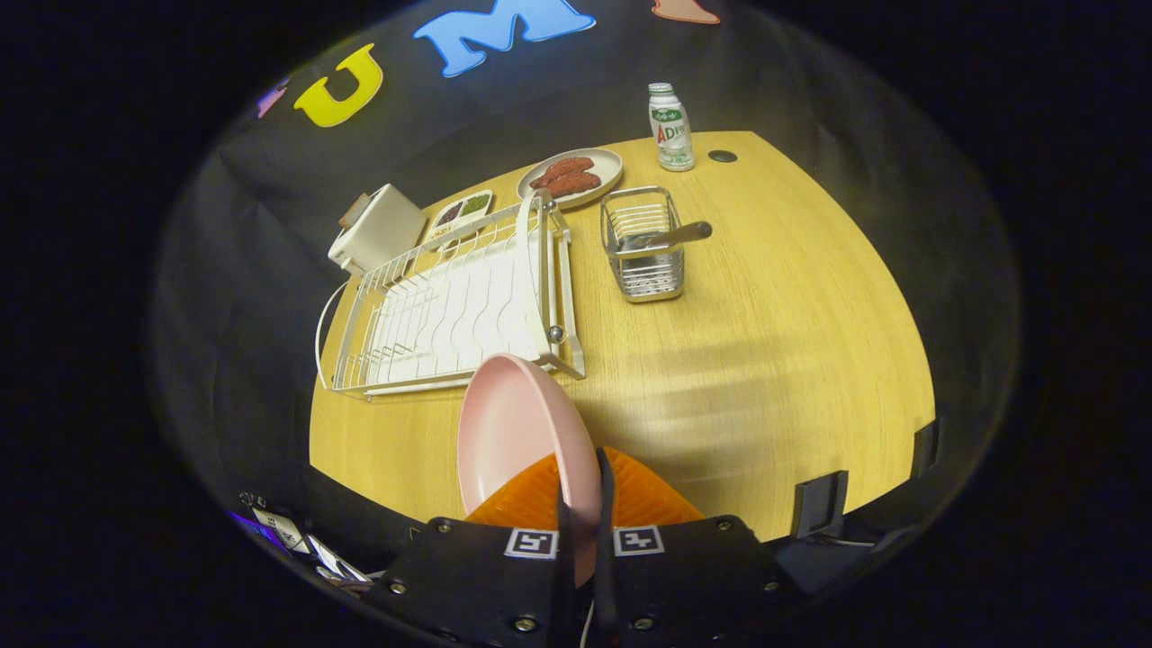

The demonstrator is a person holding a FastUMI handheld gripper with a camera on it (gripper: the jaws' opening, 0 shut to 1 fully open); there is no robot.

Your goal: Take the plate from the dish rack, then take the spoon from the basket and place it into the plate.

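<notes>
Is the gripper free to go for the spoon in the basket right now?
Probably not yet. The gripper is shut on the pink plate, held on edge above the table. The spoon juts from the basket with nothing blocking it, but the plate must go down first.

orange ribbed fingers (531, 499) (black body, screws)

Two square black-and-white coded markers sat on the black gripper (580, 472), one behind each orange finger. Both fingers were pressed on the rim of the round pink plate (508, 423). At the far side, the small white plastic bottle (670, 126) bore a green-and-red printed label, too small to make out.
</notes>
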